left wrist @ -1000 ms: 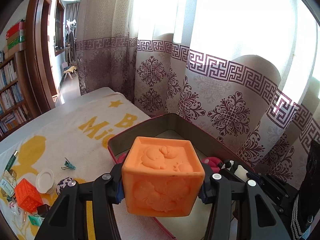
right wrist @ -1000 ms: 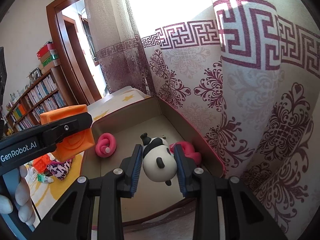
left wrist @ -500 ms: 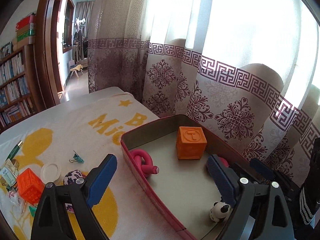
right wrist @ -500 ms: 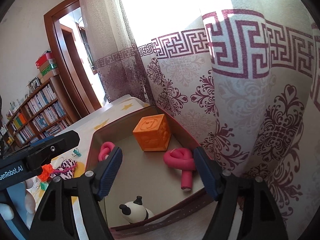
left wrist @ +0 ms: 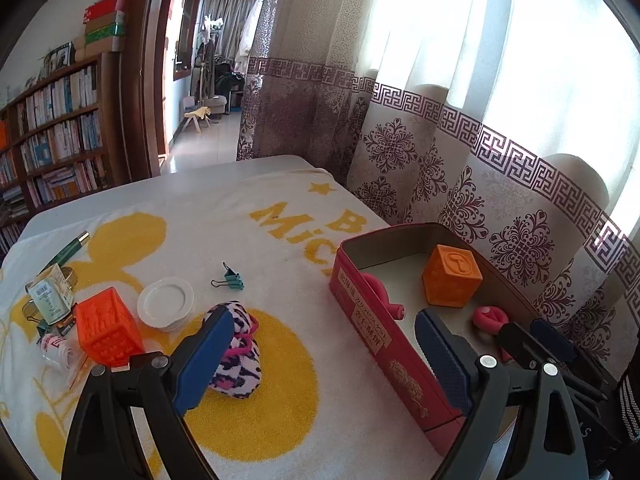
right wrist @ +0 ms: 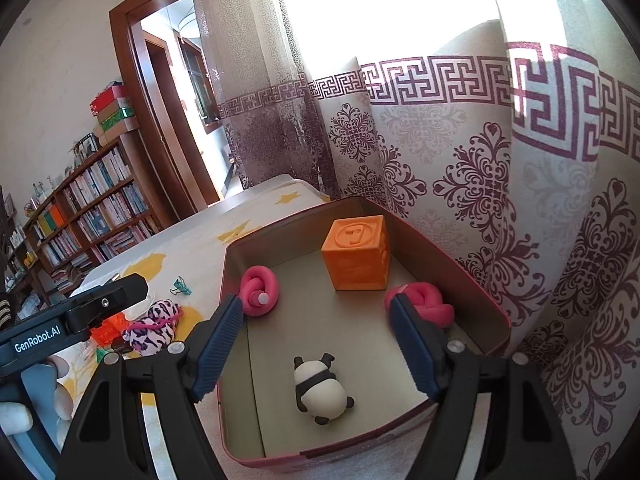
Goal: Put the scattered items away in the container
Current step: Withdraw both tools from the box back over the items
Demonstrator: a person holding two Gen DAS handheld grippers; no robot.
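We are between 2 steps: both drops are finished and the next pick is not yet begun. Our left gripper [left wrist: 320, 356] stands released with nothing between its blue pads; its jaws have just been opening, and it now looks at the items on the towel [left wrist: 280, 392]. Our right gripper [right wrist: 316, 344] is also released and empty, its jaws also just opened, and it hangs over the near end of the red tin [right wrist: 472, 296]. Inside the tin, nearest to us, the panda figure [right wrist: 320, 392] lies on the floor of the box; further in are 2 pink knotted rolls [right wrist: 260, 290], 1 at each side wall, and the orange letter cube [right wrist: 356, 254] stands near the far wall. Outside the tin, the leopard-print cloth [left wrist: 236, 354] lies just behind the left pad, then the orange-red patterned cube [left wrist: 106, 332], the small white plate [left wrist: 166, 300], the teal binder clip [left wrist: 232, 280] and, farthest, the green pen [left wrist: 68, 250]. We judge that the next move calls for lowering the left gripper onto the cloth, which is soft and must be pinched deep, while the right one withdraws from the tin.
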